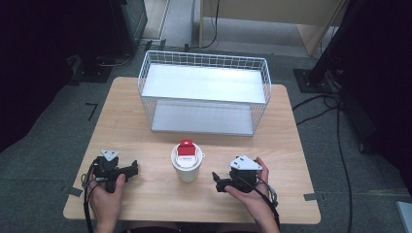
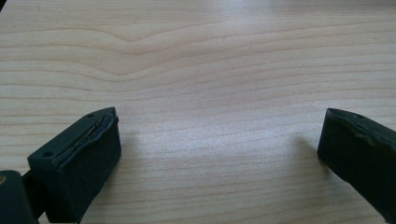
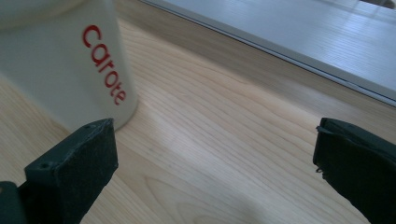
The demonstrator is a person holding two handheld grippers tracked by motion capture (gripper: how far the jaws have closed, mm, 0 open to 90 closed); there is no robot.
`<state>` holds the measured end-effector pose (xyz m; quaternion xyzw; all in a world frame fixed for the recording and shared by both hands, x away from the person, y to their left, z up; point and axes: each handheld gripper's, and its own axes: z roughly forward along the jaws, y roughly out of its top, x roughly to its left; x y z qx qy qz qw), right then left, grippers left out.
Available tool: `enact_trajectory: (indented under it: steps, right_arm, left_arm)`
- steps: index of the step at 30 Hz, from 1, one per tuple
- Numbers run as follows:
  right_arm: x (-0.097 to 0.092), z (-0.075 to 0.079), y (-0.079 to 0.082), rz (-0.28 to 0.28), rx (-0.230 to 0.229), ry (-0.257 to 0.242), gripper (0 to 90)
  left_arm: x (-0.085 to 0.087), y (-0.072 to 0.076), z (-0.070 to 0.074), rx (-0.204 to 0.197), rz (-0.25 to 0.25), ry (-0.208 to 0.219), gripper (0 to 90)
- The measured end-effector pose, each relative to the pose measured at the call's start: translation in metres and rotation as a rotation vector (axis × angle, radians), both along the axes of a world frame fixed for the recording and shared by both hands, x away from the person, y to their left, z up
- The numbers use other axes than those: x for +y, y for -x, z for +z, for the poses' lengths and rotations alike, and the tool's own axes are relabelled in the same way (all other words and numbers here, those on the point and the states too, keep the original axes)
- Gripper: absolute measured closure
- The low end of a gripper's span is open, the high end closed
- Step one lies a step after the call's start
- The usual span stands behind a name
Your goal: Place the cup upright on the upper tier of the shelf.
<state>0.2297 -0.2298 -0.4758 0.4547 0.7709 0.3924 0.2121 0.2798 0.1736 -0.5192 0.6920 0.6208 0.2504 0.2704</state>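
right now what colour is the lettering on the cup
Red, on a white cup; it shows best in the right gripper view.

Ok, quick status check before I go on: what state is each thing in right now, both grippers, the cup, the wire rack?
Left gripper: open, nothing between its jaws, over bare table.
Right gripper: open, holding nothing, beside the cup.
White cup: upright on the table, a red and white item standing inside it.
Wire rack: upright at the far side, both shelves bare.

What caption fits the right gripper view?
Right gripper, jaws open, beside white "carote" cup on wooden table.
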Motion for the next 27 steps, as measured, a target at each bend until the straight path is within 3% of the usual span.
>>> enact_trajectory:
  steps: [8,19,27]
  right_arm:
    - [0.022,0.000,-0.002,0.060,-0.008,-0.021,0.0]
    - [0.040,0.000,-0.001,0.086,-0.026,-0.091,4.3]
    - [0.048,0.000,-0.001,0.117,-0.025,-0.101,4.3]
  left_arm:
    - [0.000,0.000,0.000,0.000,0.000,0.000,0.0]
    - [0.000,0.000,0.000,0.000,0.001,0.001,0.0]
    - [0.000,0.000,0.000,0.000,0.001,0.001,0.0]
